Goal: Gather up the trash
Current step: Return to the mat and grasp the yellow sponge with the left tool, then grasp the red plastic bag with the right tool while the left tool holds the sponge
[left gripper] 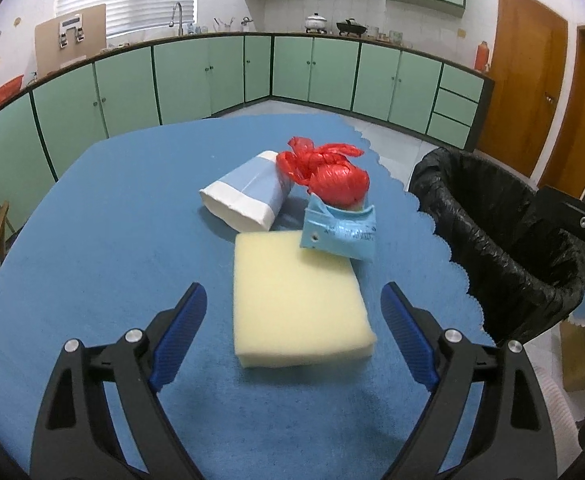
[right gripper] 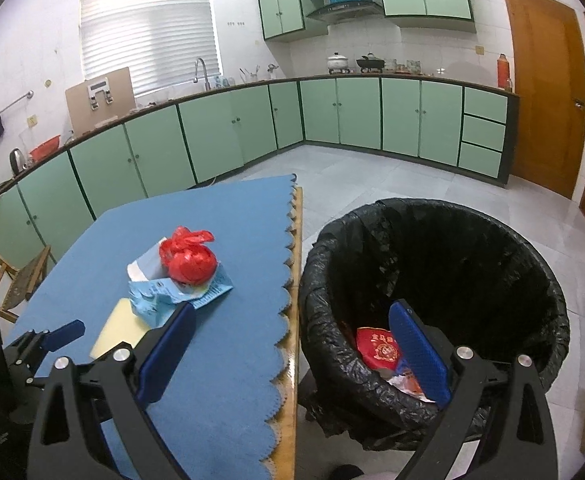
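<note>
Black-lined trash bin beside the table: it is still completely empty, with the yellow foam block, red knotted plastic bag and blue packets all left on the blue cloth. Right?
Not quite. The black-lined trash bin is not empty: the right wrist view shows a red printed packet lying inside. The yellow foam block, red knotted plastic bag and blue packets do remain on the blue cloth.

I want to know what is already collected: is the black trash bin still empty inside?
No, the right wrist view shows a red packet and other wrappers lying inside the black-lined bin.
</note>
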`<state>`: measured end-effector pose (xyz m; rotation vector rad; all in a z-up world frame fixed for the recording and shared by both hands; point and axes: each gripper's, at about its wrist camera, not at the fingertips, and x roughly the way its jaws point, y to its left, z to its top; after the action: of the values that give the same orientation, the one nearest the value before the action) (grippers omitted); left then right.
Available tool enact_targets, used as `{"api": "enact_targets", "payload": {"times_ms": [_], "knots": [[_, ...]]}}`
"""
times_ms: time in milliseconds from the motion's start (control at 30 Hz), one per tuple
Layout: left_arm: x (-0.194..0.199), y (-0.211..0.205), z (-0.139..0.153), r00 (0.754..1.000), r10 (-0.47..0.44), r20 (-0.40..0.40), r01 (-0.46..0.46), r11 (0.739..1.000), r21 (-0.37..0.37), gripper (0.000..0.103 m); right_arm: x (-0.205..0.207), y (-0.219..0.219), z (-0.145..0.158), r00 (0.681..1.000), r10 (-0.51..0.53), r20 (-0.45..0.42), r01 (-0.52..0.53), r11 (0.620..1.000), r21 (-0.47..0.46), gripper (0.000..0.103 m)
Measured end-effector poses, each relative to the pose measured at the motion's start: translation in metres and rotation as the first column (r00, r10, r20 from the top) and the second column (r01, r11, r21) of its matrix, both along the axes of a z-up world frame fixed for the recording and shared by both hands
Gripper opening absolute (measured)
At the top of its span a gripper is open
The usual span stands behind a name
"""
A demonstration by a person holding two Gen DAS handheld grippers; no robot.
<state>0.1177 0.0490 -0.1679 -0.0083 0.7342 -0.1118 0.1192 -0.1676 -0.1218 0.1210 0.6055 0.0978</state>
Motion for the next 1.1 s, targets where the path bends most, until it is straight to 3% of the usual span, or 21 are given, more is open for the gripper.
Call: {"api": "enact_targets", "payload": {"times_ms": [367,400,567,1100], "knots": [[0.016,-0.008,-0.022,0.998,0.020,-0.057,-0.019,1.000,0.021,0.086,0.004,-0.007,-0.010,1.000,-0.007,-0.023,0.007,1.000,0.014,0.095],[0.017,-0.007,-0.024,0.998,0.027,-0.061,-0.026,0.999,0.020,0.078,0.004,-0.007,-0.010,1.000,-0.006,-0.024,0.006,1.000,0.014,0.095],[0.014,-0.004,-0.025,0.998,0.021,-0.063,-0.021,1.000,0.008,0.073,0.006,-0.002,-0.010,1.000,0.012,-0.025,-0.012,1.000,0.011,0.095],[-0.004,0.077,0.006,0.982,0.189,0.006,-0.189,0.982,0.014,0.073,0.019,0.055,-0.006,0.991,0.132,-0.007,-0.132,0.991,-0.004,0.095]]}}
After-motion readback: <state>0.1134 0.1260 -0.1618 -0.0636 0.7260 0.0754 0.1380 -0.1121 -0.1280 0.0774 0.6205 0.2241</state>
